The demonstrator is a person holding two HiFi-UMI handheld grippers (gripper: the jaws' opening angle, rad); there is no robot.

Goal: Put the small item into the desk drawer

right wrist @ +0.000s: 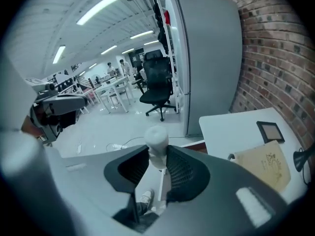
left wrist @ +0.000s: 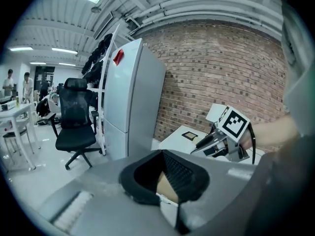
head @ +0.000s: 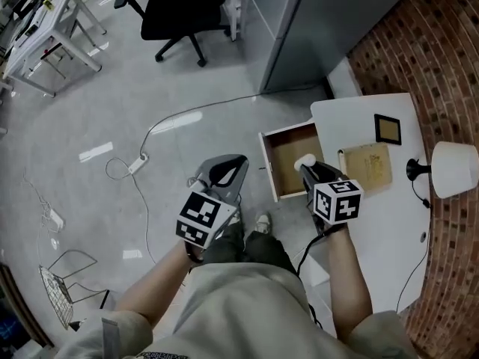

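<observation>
A small white item [head: 304,160] with a rounded top sits between the pads of my right gripper [head: 308,167], just above the open wooden drawer [head: 287,154] at the white desk's [head: 378,223] left edge. In the right gripper view the jaws of that gripper [right wrist: 157,154] press on the stem of the white item [right wrist: 156,137], whose round head sticks out past the tips. My left gripper [head: 239,160] hangs over the floor to the left of the drawer. In its own view my left gripper [left wrist: 161,152] has its tips together, with nothing between them.
On the desk lie a tan book [head: 367,164] and a small dark frame [head: 388,129], with a white lamp [head: 453,169] at the right by the brick wall. A grey cabinet [head: 322,21] stands behind the desk. A black office chair [head: 183,10], a floor cable with power strip [head: 137,164] and a wire basket [head: 56,286] are to the left.
</observation>
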